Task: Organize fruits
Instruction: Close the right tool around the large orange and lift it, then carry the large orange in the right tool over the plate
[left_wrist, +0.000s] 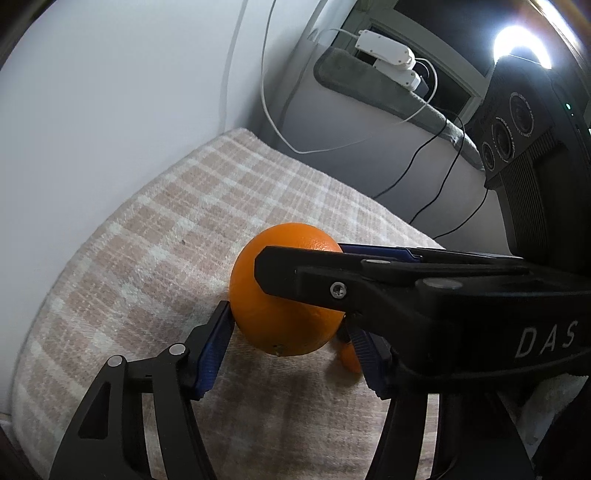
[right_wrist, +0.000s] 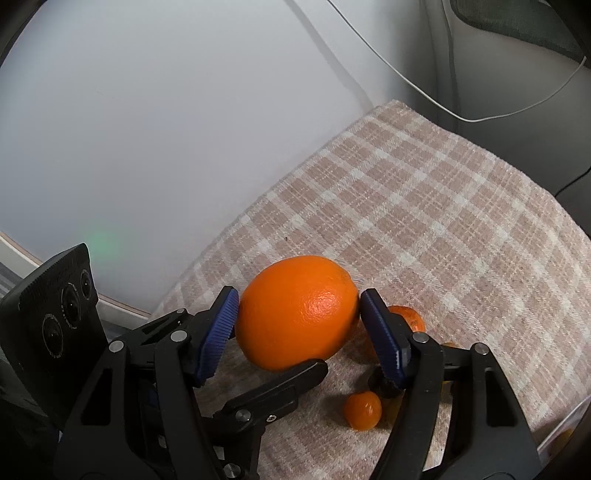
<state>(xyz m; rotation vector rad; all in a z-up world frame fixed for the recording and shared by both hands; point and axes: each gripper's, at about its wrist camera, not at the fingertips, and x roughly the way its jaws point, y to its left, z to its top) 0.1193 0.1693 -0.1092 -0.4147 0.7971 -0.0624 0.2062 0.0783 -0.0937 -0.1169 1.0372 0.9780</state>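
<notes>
A large orange (left_wrist: 280, 314) is held above a beige plaid cloth (left_wrist: 155, 229). My left gripper (left_wrist: 291, 343) has its blue pads against the orange's sides. My right gripper's black finger (left_wrist: 295, 273) crosses in front of the orange from the right. In the right wrist view the same orange (right_wrist: 299, 314) sits between my right gripper's (right_wrist: 299, 328) blue pads, touching both, with a left gripper finger (right_wrist: 280, 384) under it. A small mandarin (right_wrist: 364, 410) and a larger one (right_wrist: 408, 317) lie on the cloth (right_wrist: 424, 206) beneath.
A white wall (left_wrist: 110, 92) borders the cloth on the left. White and black cables (left_wrist: 280, 122) hang beyond the far edge, with a white power strip (left_wrist: 388, 51) on a grey ledge. Another fruit piece (left_wrist: 349, 358) shows behind my left gripper's right pad.
</notes>
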